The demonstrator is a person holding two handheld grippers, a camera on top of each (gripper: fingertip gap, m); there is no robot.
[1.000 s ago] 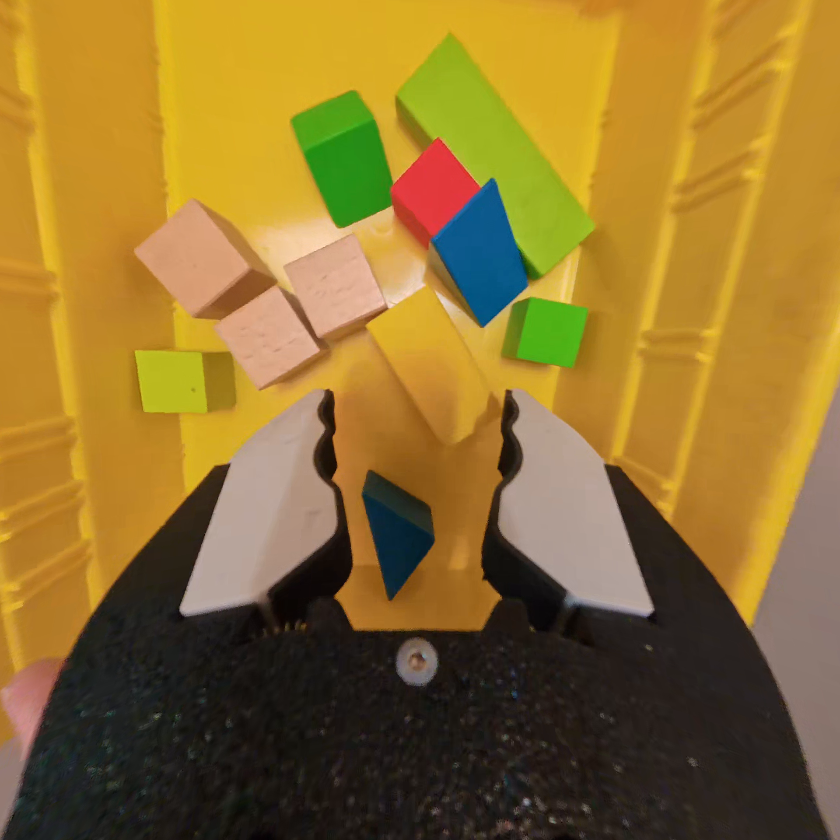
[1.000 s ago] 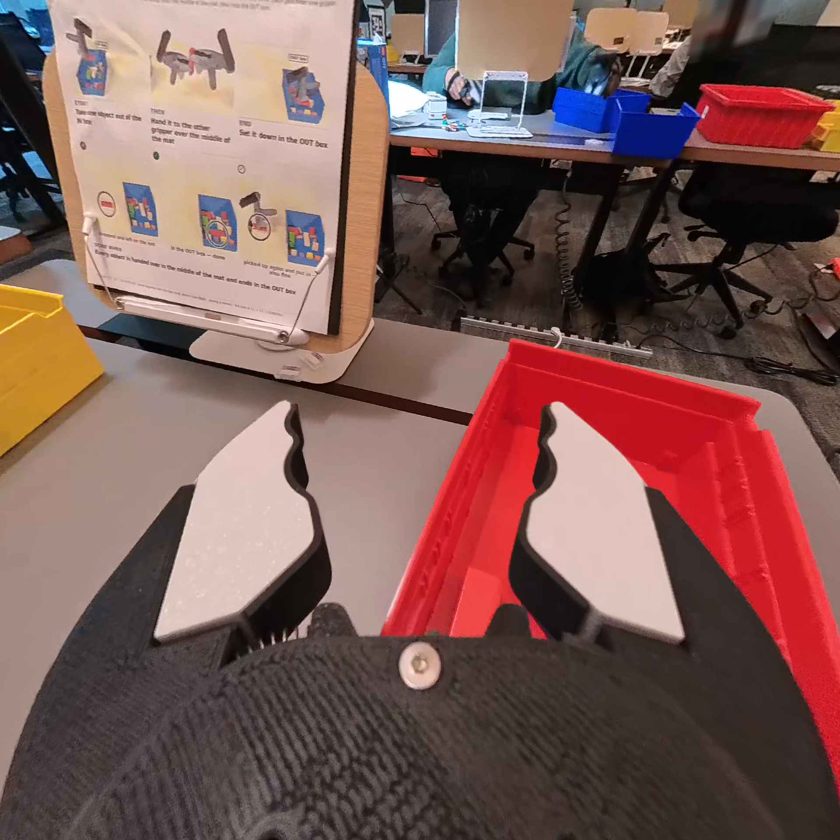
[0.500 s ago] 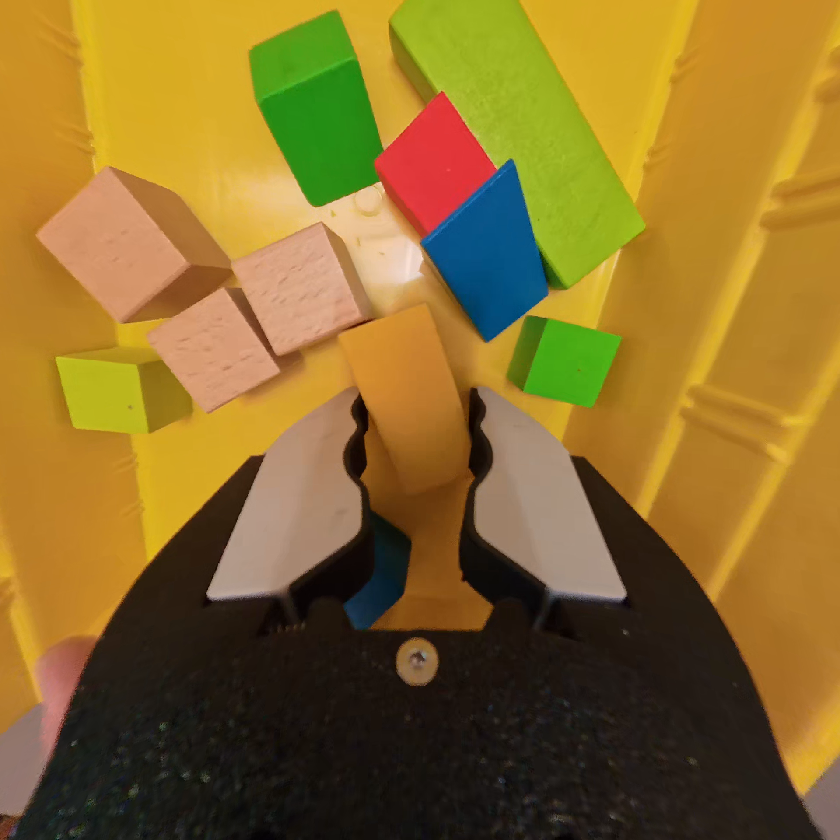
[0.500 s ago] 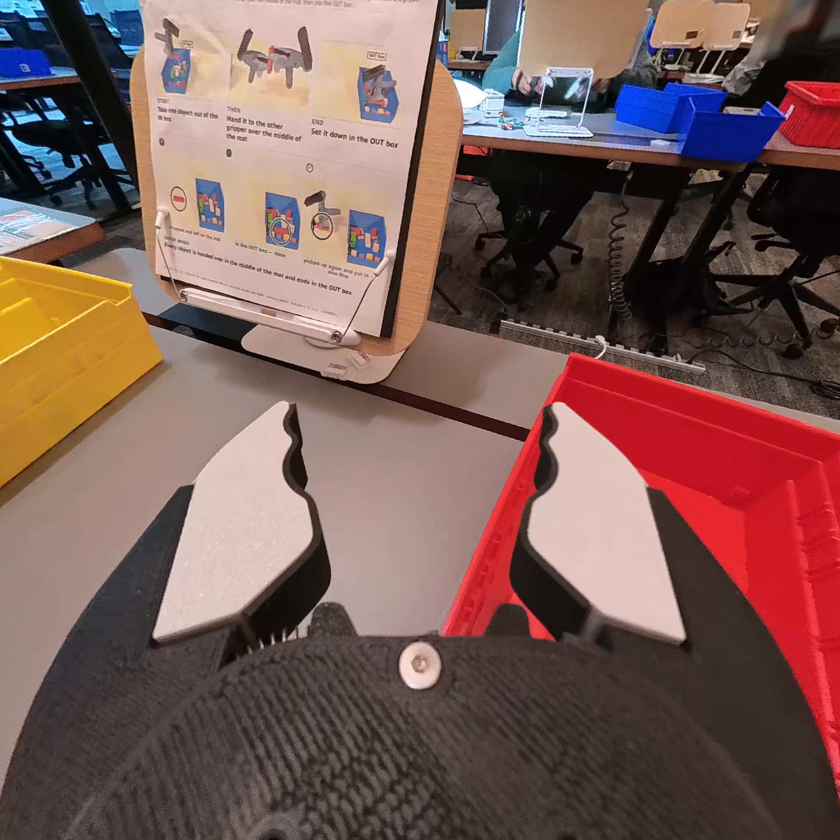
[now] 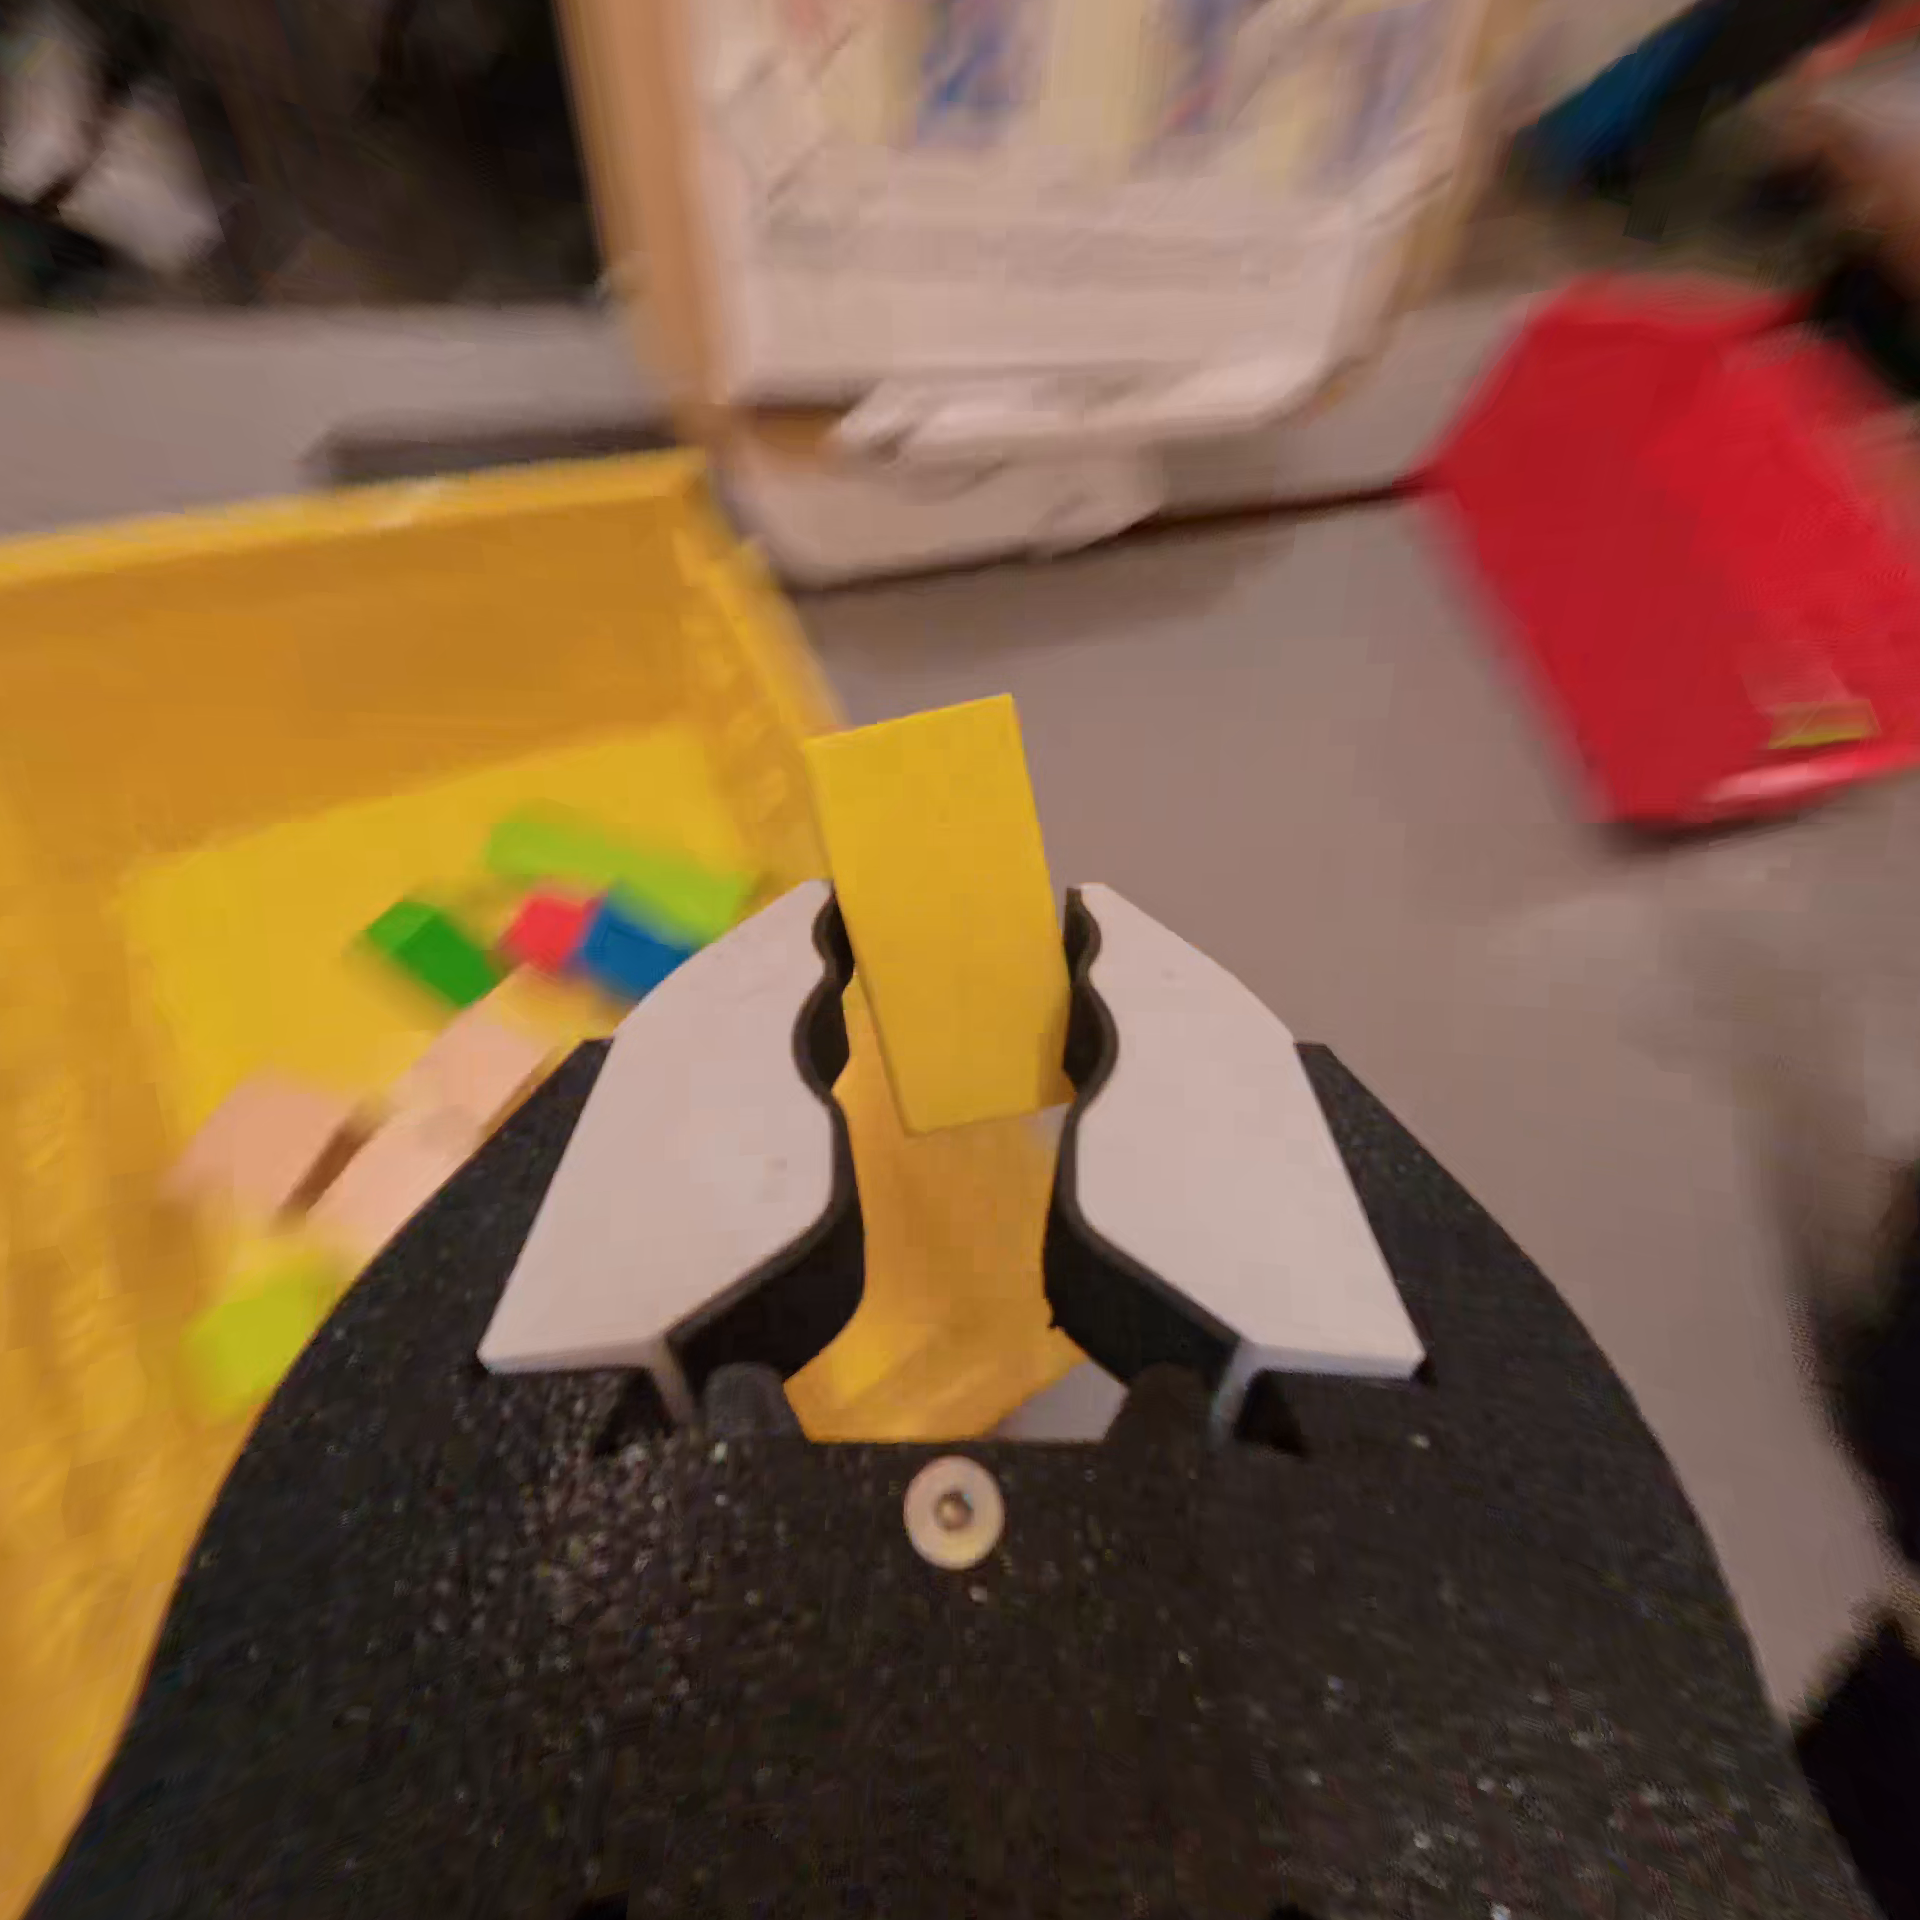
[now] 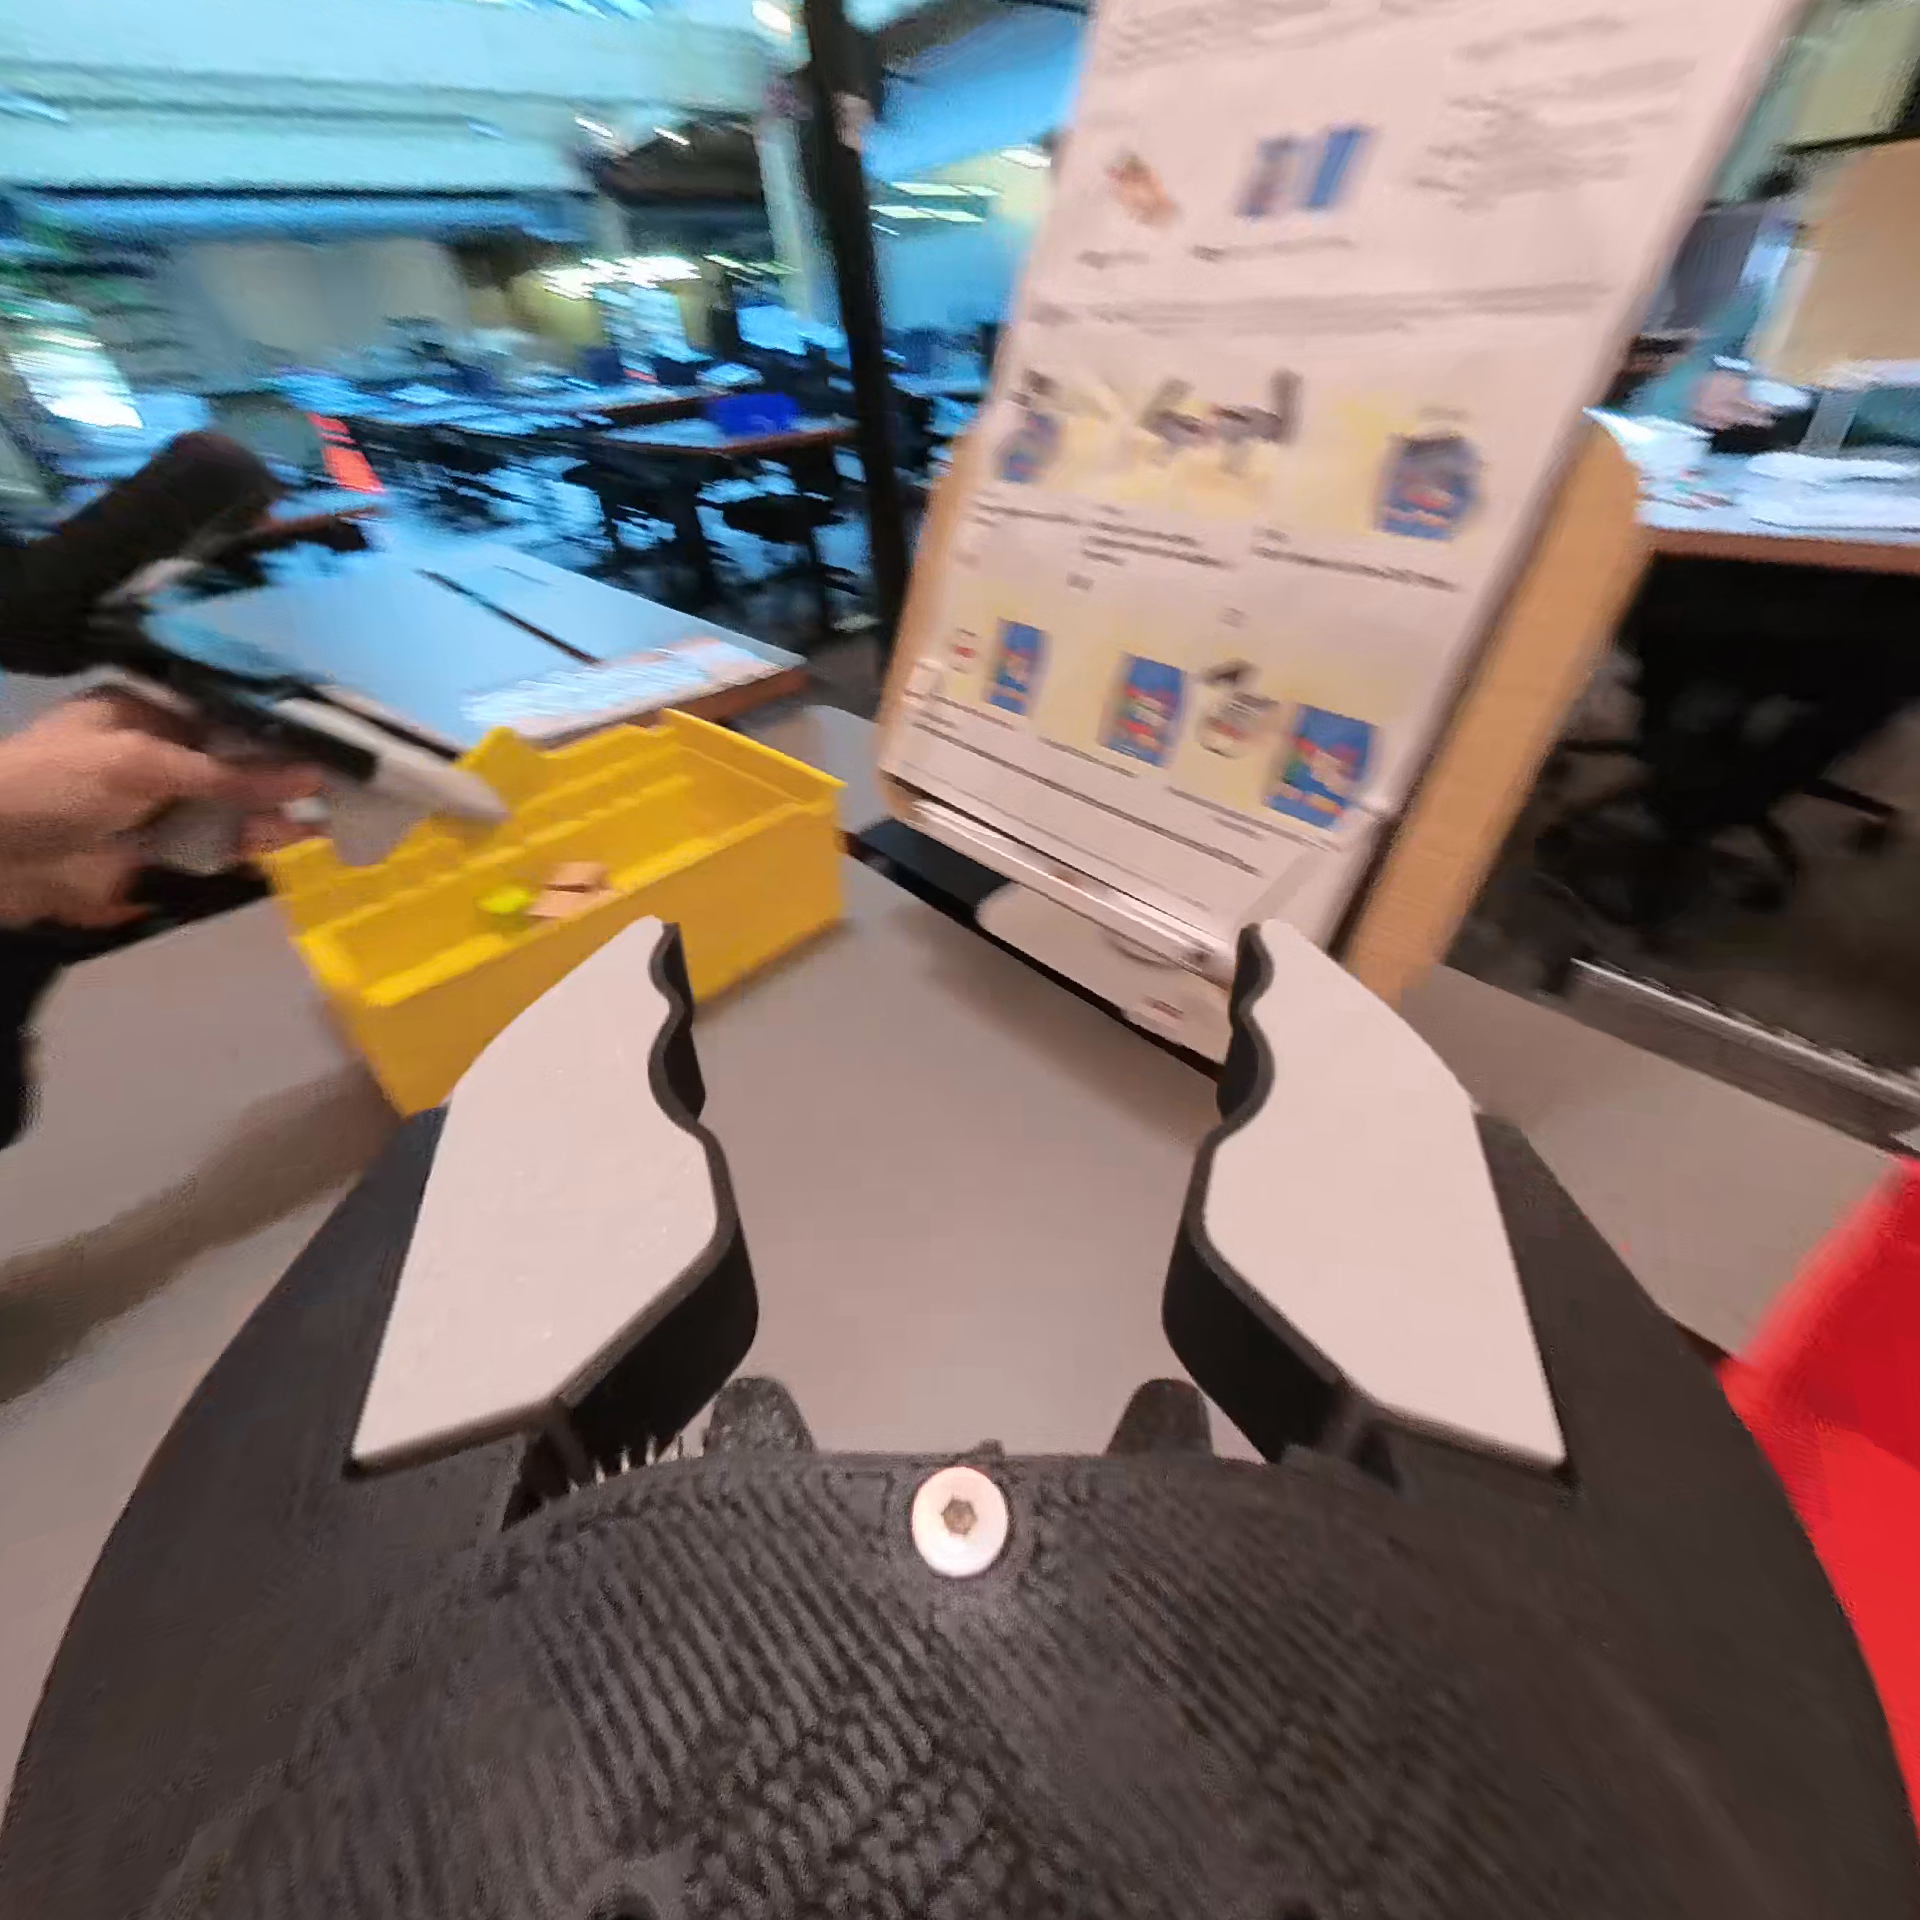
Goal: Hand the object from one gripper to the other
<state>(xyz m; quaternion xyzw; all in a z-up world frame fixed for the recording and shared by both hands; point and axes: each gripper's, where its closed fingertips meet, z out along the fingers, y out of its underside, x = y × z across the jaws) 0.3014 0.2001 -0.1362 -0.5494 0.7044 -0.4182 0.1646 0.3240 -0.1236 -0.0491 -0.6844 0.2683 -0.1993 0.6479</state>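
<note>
Two grippers showed at this moment, each held by a person. The left gripper (image 5: pixel 956 925) was raised above the grey table (image 5: pixel 1299 831), its fingers pointing forward past the right wall of the yellow bin (image 5: pixel 312 623). Its pads were closed narrowly on a yellow block (image 5: pixel 935 894), pressing against both long sides; the block stood nearly upright, leaning a little to the left, with its upper half clear of the fingertips. Seen from the right wrist view, that gripper (image 6: pixel 457 800) reached in from the left over the near end of the bin, with the person's hand (image 6: pixel 94 800) wrapped around its handle and a dark sleeve behind it.

The right gripper (image 6: pixel 961 987) hovered over the bare table with its jaws spread wide and nothing between them, pointing toward the gap between the bin and a stand holding an instruction sheet (image 6: pixel 1247 520).

Much was smeared by motion. Loose blocks (image 5: pixel 561 925) in the bin read only as green, red, blue and pale wooden patches. A red bin (image 5: pixel 1714 561) was blurred and cut off at the right edge. In the right wrist view the held block could not be made out at the far gripper's tips.
</note>
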